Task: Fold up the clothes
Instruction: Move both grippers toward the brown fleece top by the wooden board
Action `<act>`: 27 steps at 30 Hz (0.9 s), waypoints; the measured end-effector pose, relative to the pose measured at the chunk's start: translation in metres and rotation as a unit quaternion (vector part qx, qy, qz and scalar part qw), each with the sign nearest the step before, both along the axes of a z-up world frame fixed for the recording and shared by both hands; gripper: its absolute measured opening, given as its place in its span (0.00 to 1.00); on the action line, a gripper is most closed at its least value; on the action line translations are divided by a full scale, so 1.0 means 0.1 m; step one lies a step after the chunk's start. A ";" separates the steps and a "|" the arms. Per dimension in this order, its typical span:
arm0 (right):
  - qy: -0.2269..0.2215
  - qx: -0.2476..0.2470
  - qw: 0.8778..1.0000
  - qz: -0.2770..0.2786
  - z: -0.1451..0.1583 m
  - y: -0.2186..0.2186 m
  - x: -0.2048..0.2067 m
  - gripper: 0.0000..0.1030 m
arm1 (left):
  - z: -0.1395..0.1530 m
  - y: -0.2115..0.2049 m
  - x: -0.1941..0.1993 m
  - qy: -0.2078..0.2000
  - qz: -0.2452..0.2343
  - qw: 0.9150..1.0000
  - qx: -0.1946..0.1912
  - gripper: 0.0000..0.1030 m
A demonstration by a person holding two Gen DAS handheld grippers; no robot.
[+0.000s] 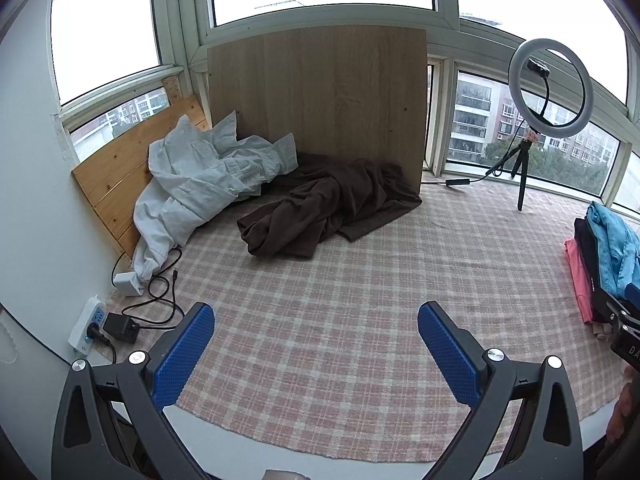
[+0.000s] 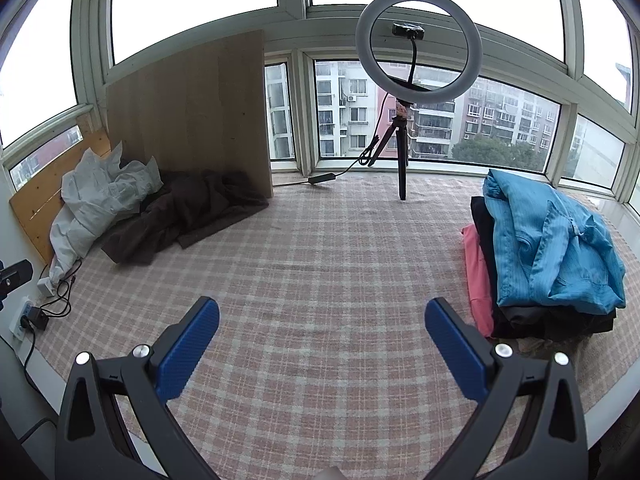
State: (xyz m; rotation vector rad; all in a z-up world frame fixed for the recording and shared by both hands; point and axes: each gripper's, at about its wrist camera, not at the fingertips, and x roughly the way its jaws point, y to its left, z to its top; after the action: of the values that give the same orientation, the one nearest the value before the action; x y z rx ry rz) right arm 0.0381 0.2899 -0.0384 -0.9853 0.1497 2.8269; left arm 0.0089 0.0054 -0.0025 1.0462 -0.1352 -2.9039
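Here, left wrist view: left claw (image 1: 316, 316) gapes wide, empty, over the plaid tabletop (image 1: 340, 320); brown garment (image 1: 320, 208) centre, white shirt (image 1: 200, 176) upper left.
Right wrist view: right claw (image 2: 322, 316) wide open, empty; blue-topped folded stack (image 2: 548, 248) right.

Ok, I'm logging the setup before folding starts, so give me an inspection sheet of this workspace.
Surface: plaid cloth, middle bare.
Job's things: crumpled white shirt and brown garment at far left; blue garment tops a stack over black and pink clothes at right.
Clutter: ring light on tripod, leaning wooden board.
Grippers: left tool and right tool open, empty.
Cables: black cords, power strip, charger.
Surroundings: windows, apartment buildings outside.
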 end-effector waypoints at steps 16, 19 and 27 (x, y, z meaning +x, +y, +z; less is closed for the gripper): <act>0.004 -0.008 0.999 0.034 -0.03 -0.20 -0.09 1.00 | -0.14 -0.22 -0.09 -0.047 0.030 0.998 0.025 0.99; -0.002 -0.017 0.999 0.042 -0.04 -0.24 -0.16 1.00 | -0.13 -0.25 -0.05 -0.044 0.036 0.998 0.020 0.99; 0.004 -0.018 0.997 0.076 -0.06 -0.42 -0.24 1.00 | -0.14 -0.43 -0.01 -0.054 0.061 0.996 0.030 0.99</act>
State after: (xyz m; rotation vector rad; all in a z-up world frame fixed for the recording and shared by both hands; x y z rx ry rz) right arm 0.0145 0.2480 -0.0446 -1.0357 0.1308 2.9761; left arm 0.0077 -0.0376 -0.0165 1.1764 0.0107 -2.7594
